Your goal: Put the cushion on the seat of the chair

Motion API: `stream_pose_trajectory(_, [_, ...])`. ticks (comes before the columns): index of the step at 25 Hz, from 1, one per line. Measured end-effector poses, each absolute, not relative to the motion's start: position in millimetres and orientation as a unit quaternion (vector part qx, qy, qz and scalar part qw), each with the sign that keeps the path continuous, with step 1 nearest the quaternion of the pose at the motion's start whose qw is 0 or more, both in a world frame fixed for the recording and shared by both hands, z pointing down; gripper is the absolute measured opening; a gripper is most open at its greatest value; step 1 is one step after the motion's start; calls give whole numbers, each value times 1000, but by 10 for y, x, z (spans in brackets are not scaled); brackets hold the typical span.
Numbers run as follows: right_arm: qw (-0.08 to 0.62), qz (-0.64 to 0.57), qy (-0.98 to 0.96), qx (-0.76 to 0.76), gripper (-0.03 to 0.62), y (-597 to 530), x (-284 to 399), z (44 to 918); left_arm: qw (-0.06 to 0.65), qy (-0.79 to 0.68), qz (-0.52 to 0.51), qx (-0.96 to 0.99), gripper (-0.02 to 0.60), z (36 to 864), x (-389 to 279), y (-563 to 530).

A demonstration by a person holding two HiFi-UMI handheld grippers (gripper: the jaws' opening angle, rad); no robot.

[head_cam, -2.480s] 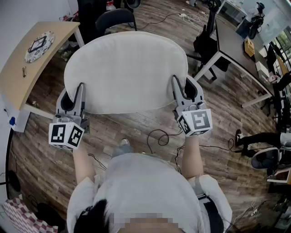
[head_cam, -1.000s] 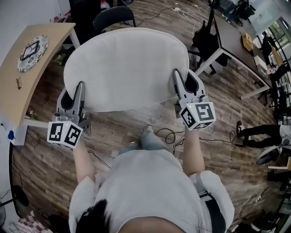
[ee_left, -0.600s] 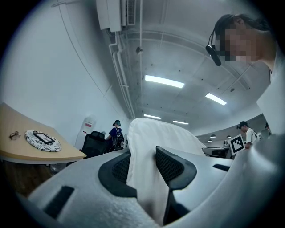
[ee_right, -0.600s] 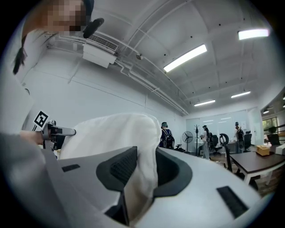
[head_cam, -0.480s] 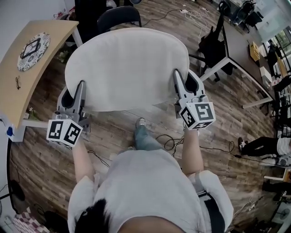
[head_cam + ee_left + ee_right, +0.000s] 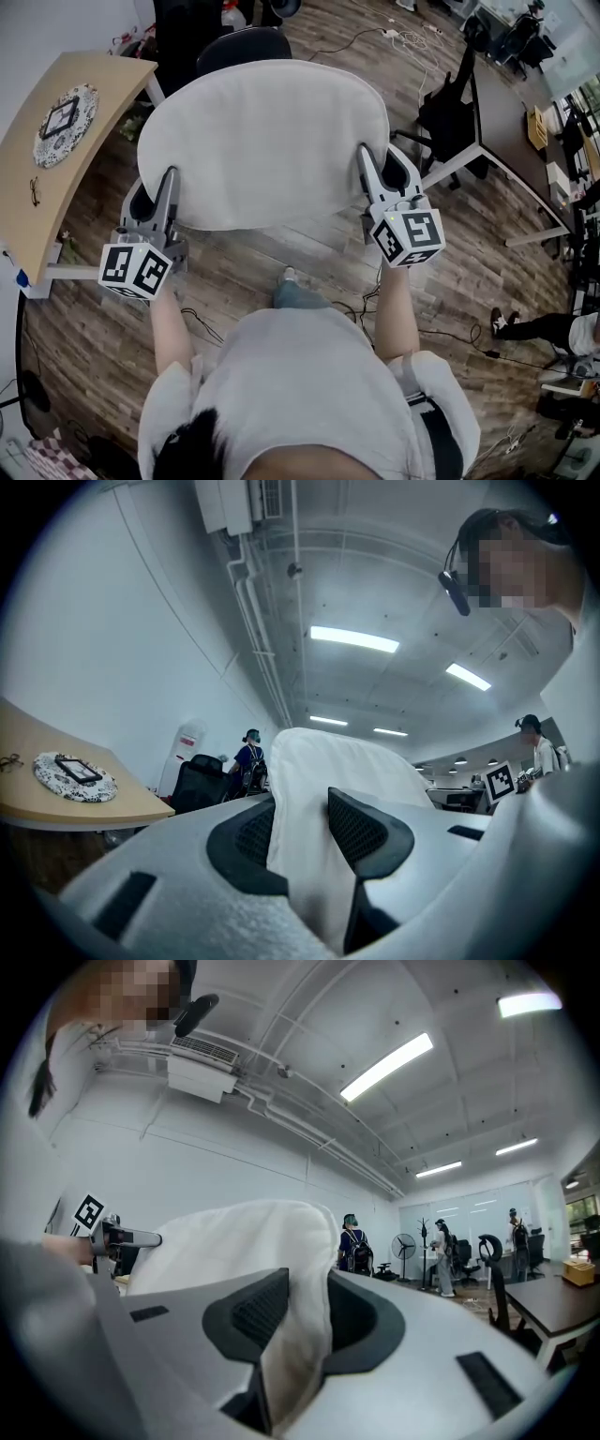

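Left gripper (image 6: 156, 194): jaws clamped on the left edge of the white oval fabric cushion (image 6: 262, 141), cloth bunched between the ribbed dark pads. Right gripper (image 6: 379, 178): same hold on the right edge, fabric pinched and folded between its pads. The cushion hangs flat between the two, held level above the brown wood-plank floor (image 6: 281, 258), not yet on any seat. A black office chair (image 6: 239, 42), likely the target, shows just past the far rim and is mostly hidden by the cushion. Risks: edge-only grips may let soft cloth slide out; the cushion blocks sight of the seat, so it could land off-centre; loose black cables (image 6: 352, 305) lie near the feet. No brand is legible; only square black-and-white marker cubes (image 6: 410, 237), and a red label in the left gripper view is too small to read.
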State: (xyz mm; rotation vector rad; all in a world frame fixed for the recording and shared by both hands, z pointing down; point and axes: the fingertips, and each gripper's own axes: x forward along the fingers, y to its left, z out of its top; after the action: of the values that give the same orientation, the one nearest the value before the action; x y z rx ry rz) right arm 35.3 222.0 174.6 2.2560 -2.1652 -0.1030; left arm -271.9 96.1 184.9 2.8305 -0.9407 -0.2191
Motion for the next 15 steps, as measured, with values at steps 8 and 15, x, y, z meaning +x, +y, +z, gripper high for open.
stream_pose_trajectory(8, [3,-30,-697,716,91,1706,967,1750,73,-328,-69,939,127,1836,-2128,522])
stream_pose_trajectory(15, [9,-17,-701,713,91,1347,1258,1853,89,-338,-58,935,127,1967,-1870,249])
